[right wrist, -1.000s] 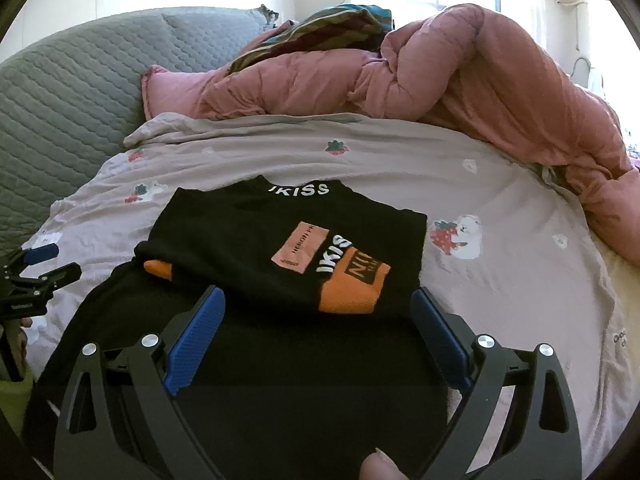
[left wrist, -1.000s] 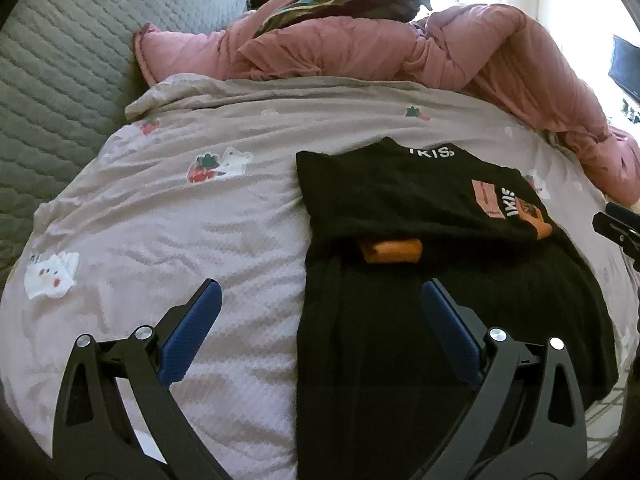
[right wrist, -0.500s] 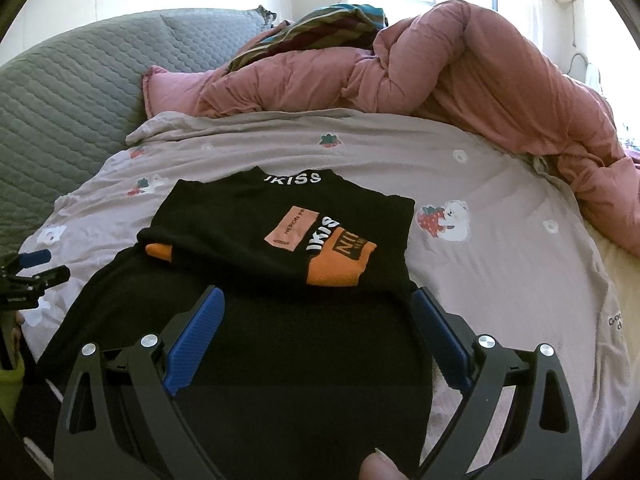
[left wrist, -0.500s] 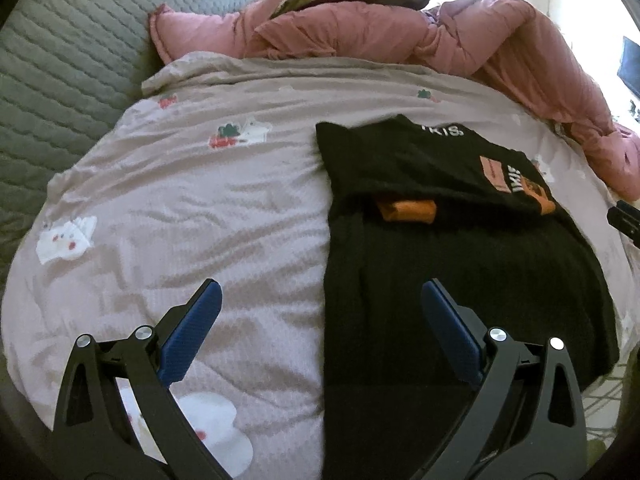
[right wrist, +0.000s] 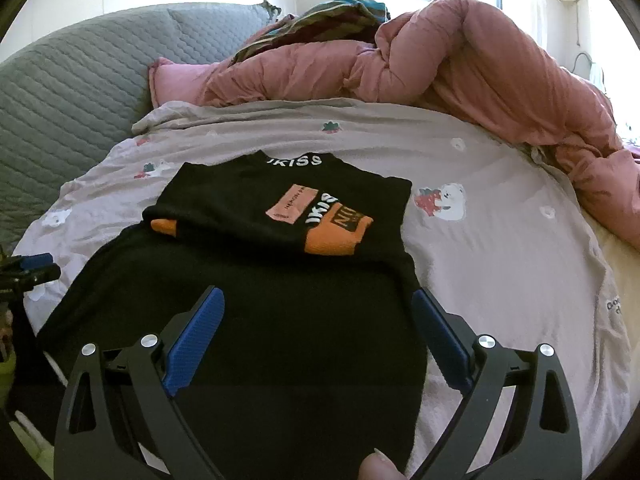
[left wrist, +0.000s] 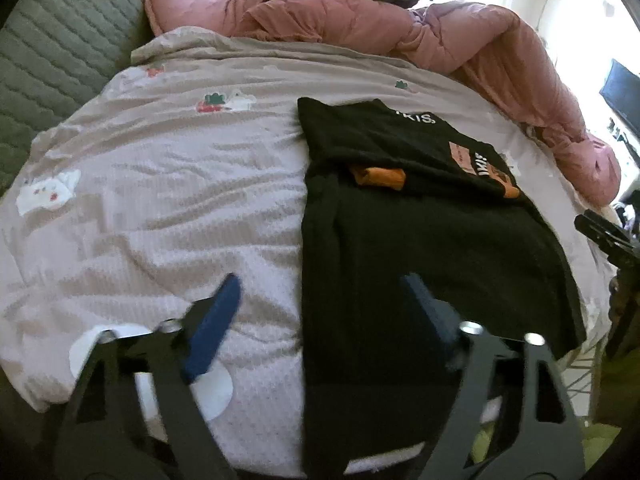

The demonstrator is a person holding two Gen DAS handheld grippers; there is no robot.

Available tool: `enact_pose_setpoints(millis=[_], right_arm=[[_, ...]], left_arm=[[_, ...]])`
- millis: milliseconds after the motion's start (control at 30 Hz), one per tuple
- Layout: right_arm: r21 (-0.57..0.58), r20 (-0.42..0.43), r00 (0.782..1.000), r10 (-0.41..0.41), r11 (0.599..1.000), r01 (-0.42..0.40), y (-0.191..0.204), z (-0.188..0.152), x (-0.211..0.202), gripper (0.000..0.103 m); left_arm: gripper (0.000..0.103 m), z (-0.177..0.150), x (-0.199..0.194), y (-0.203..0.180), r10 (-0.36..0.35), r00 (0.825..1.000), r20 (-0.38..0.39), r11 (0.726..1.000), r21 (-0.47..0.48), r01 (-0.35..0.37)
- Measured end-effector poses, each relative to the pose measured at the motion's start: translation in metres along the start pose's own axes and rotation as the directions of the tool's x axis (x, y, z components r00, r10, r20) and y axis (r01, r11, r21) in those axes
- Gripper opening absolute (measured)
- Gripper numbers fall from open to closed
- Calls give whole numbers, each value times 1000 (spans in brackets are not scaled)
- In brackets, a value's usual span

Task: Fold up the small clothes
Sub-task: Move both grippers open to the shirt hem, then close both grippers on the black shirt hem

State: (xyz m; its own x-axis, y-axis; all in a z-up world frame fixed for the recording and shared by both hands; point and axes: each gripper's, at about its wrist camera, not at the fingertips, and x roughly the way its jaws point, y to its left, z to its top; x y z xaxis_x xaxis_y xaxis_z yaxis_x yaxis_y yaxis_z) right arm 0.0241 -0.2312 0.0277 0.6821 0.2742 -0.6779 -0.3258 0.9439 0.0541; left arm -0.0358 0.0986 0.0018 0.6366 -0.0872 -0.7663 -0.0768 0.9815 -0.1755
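On the bed: black top [right wrist: 256, 320] lies flat on the mauve sheet [right wrist: 500, 272], partly folded, upper part doubled over the lower. White "KISS" lettering at the collar, far end; pink label and orange patch on the folded panel; an orange bit pokes out at the fold on the left side. Near hem reaches the bed edge and drops over it

Left gripper [left wrist: 320, 300]: jaws wide apart, holding nothing. Left blue pad sits over bare sheet [left wrist: 160, 208], right pad over the top [left wrist: 420, 260], so the garment's left edge runs between the fingers. Left view is motion-blurred at the fingers, contact with fabric can't be judged

Right gripper [right wrist: 316, 316]: jaws wide apart, nothing held. Both blue pads frame the lower half of the top; right pad close to the garment's right edge. Touching the cloth or hovering, can't tell. A thumb tip [right wrist: 376, 466] shows at the bottom edge of the right view

Each gripper is visible in the other's view: right one at the far right edge of the left view, left one at the far left edge of the right view, well apart

Pink duvet [right wrist: 460, 64] bunched along the far side and right of the bed, striped cloth [right wrist: 320, 20] on top of it, grey quilted headboard [right wrist: 72, 80] to the left
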Motion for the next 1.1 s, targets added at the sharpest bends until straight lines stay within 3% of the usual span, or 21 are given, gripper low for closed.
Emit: enact_pose_setpoints(millis=[233, 900, 1100], right_arm=[[-5, -3, 1000, -2, 1000, 2, -4, -9, -9, 94], [38, -103, 995, -14, 999, 18, -38, -57, -21, 94], [67, -163, 987, -6, 998, 18, -53, -76, -22, 90]], left_arm=[[30, -15, 4, 1, -47, 997, -59, 999, -19, 46], [28, -27, 30, 2, -42, 978, -205, 999, -25, 38], [17, -27, 31, 1, -65, 977, -203, 998, -25, 61]])
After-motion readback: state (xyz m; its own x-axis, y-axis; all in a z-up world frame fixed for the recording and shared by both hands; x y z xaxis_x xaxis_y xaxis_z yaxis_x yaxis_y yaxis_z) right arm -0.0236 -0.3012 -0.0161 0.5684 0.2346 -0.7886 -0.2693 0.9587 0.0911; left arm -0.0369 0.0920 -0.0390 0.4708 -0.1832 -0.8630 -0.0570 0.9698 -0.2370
